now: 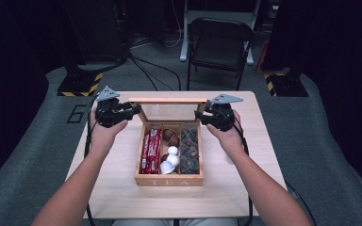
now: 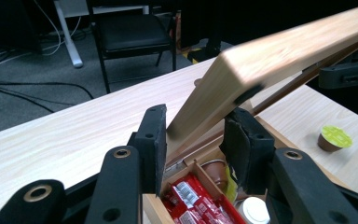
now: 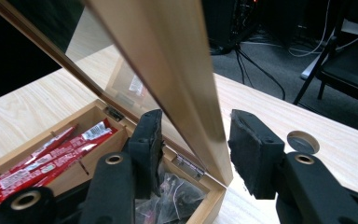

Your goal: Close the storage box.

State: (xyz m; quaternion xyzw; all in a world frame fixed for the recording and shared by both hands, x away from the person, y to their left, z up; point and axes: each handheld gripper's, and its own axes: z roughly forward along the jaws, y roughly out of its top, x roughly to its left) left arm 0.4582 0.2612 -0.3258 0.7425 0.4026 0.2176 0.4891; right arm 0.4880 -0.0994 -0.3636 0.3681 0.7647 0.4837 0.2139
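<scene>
Lid-handling step on a wooden tea box [image 1: 168,180] resting on the counter [image 1: 245,188]. The hinged, glass-paned lid [image 1: 168,109] stands raised behind the filled compartments, its two side rails passing between the fingers of both tools. The left gripper [image 2: 193,142] brackets the left rail: one pad lies against the wood, the other appears just clear, so the hold is loose at best. The right gripper [image 3: 193,149] straddles the right rail with an evident gap beside the far pad, hence open. The next move probably calls for re-closing both pairs evenly on the rails, then swinging the lid about its hinges [image 3: 189,163] in step, without twisting the frame.
</scene>
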